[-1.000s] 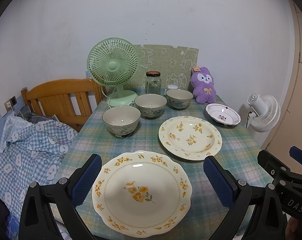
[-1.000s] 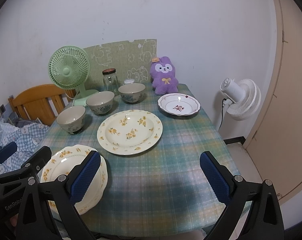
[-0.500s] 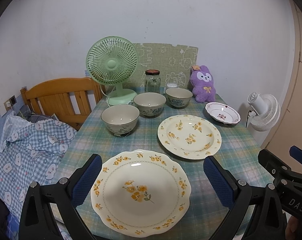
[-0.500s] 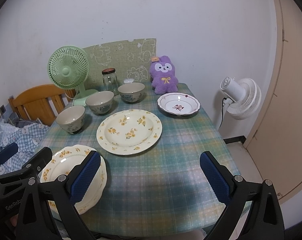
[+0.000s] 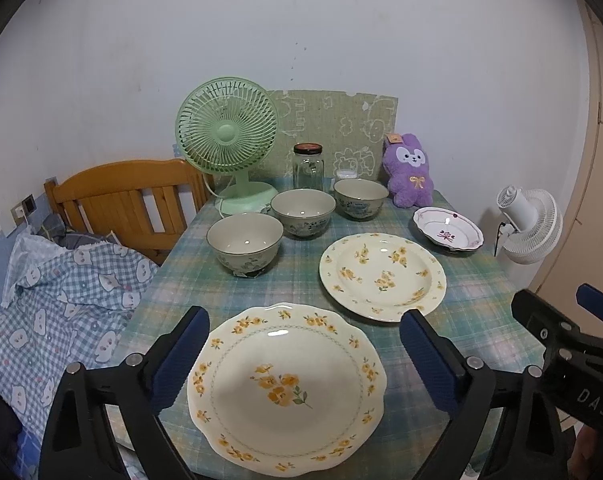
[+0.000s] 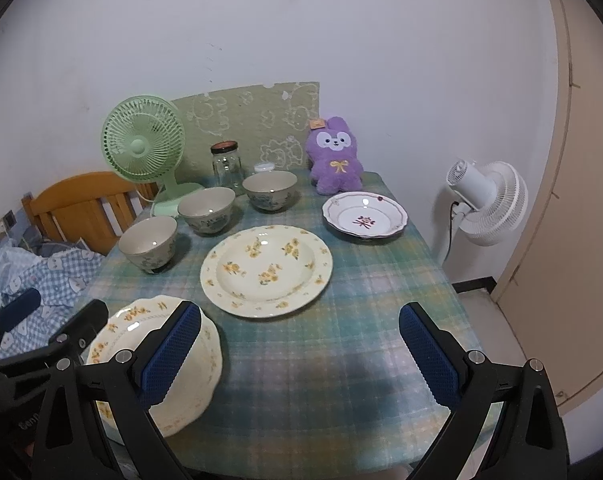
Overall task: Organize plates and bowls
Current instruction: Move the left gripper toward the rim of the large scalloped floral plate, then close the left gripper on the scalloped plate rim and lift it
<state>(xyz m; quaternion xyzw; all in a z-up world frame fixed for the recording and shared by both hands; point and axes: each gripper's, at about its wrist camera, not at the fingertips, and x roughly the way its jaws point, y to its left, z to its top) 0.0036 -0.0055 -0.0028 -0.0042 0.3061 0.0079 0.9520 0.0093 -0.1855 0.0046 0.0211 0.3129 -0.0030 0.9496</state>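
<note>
I'm seeing dim, even indoor light; glare is glinting on the plate [image 5: 287,388] between my left fingers, fisheye is bending the edges, corners are vignetting black.

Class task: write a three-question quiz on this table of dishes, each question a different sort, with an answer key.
1. How many bowls stand on the table?
2. True or false: the plates are already stacked.
3. Which plate lies between the left hand-held gripper's fingers: A the scalloped yellow-flower plate, B the small red-flower plate?

Key: 1. Three: near bowl, middle bowl, far bowl. 2. False; the round yellow-flower plate and the others lie apart. 3. A.
</note>
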